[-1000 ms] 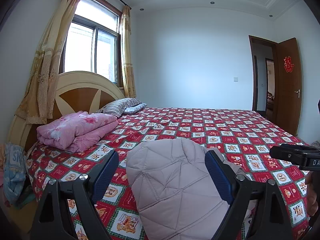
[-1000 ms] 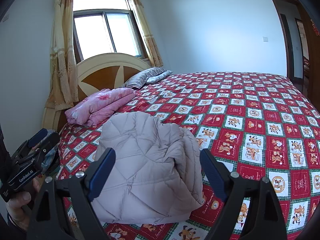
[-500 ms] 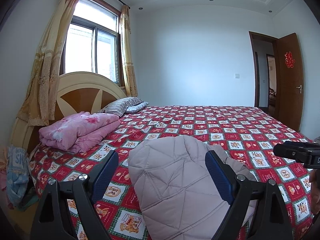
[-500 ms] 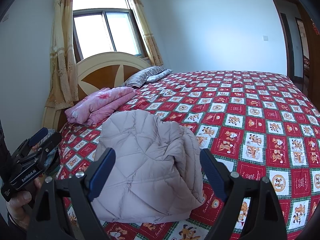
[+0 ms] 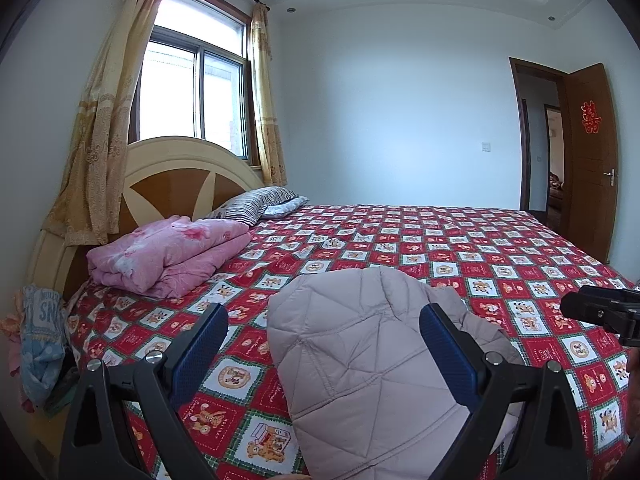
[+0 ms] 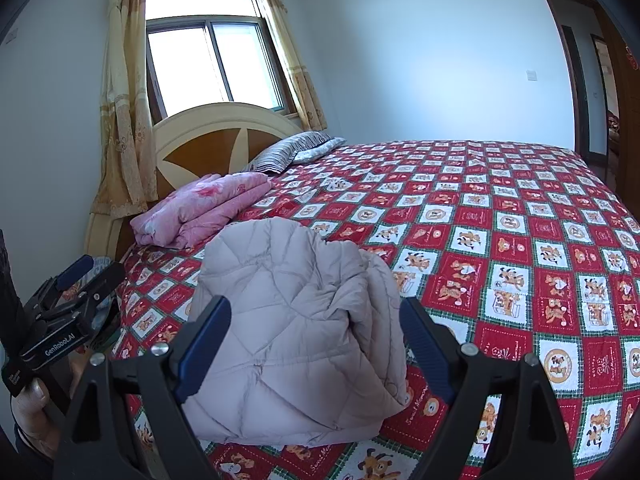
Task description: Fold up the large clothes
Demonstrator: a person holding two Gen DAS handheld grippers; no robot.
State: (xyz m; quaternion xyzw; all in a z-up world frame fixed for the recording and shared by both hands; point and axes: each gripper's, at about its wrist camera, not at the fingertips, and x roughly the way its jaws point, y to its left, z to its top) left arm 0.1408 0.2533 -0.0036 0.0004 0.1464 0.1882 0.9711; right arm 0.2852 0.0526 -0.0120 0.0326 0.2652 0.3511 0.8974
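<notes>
Since 1.0 s ago, both wrist views have drifted only slightly: the folded jacket [image 5: 372, 364] sits a little lower and more centred in the left view, and the door side of the room shows more. Jacket itself unchanged on the bed [image 5: 460, 248].

Jacket: pale mauve, quilted, folded into a bundle, lying on the red checked bedspread near the bed's near edge. Folded pink quilt [image 5: 172, 256] lies beyond the jacket toward the headboard [image 5: 176, 176]; striped pillow [image 5: 256, 204] further along from the jacket, against the headboard.

Left claw [image 5: 324, 348]: fingers apart, blue pads [image 5: 200, 344] either side of the jacket in view, gripping nothing. Right claw [image 6: 316, 344]: fingers apart likewise, framing the jacket [image 6: 296, 320], holding nothing.

Writing: "GenRobot.AI" legible on the left claw body [image 6: 60, 320] seen in the right view, left of the jacket. Letters "SN" readable on blue cloth [image 5: 40, 340] hanging off the bed's corner, left of the jacket. Red paper character on the door [image 5: 588, 160], far right of the jacket.
</notes>
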